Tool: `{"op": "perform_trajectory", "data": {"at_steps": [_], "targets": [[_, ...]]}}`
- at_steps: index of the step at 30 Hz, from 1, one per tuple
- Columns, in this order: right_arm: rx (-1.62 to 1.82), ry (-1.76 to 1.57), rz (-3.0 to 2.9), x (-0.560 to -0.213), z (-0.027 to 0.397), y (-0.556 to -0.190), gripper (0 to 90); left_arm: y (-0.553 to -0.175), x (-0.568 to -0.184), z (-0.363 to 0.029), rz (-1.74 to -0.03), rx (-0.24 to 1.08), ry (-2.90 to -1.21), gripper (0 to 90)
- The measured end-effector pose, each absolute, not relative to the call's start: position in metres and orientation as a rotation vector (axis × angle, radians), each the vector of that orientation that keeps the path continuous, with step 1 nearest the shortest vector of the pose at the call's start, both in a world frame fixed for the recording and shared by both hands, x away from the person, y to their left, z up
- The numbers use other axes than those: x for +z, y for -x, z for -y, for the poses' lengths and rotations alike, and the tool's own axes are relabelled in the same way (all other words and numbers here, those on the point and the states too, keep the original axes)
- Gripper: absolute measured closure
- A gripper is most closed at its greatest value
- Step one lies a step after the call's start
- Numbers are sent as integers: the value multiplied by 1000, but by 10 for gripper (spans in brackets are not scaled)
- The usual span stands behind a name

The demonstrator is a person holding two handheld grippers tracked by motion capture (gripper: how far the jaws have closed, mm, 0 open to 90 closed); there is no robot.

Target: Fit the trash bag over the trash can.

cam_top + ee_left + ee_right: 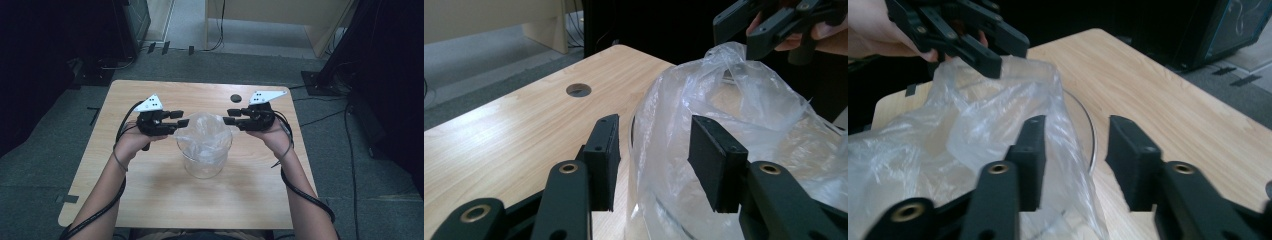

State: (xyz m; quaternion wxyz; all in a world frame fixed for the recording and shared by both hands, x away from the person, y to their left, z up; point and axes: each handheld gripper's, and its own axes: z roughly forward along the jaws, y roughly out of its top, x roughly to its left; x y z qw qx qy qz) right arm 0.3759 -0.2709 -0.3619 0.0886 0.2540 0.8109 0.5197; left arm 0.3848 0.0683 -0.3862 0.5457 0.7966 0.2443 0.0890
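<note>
Black left gripper (654,165) jaws stand apart astride the clear plastic bag's (202,132) rim — unpinched; opposite, the right gripper (1075,165) gapes likewise, film between — round glass bowl (204,167) below both.

No text, label, brand, number or sign can be read on anything here; every marking is too small or blurred.
</note>
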Motion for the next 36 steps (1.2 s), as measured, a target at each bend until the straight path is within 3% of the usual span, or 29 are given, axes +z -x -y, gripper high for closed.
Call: {"op": "perform_trajectory", "data": {"at_steps": [4,7,11,16,19,24,29,30,33,36], "targets": [[1513,-761,-2412,-363,264,-378,762,-391,-388,-61,-588,216,-1891,620],[1498,-770,-2422,-364,261,-378,838,-391,-386,-59,-581,235,-1895,730],[1501,-782,-2408,-361,260,-378,893,-391,-382,-61,-603,234,-1887,855],[1510,-817,-2372,-360,263,-379,900,-391,-378,-66,-628,224,-1854,894],[1518,-805,-2364,-359,264,-379,841,-391,-378,-68,-642,238,-1853,895],[1537,-729,-2395,-357,264,-378,639,-393,-378,-70,-666,245,-1841,892],[1514,-669,-2462,-359,263,-378,581,-395,-380,-73,-692,254,-1832,892],[1521,-667,-2476,-360,263,-378,606,-395,-381,-73,-695,255,-1833,892],[1509,-713,-2473,-362,265,-379,833,-397,-384,-74,-708,247,-1831,892],[1510,-820,-2445,-368,266,-384,900,-399,-389,-73,-719,242,-1840,893]]}}
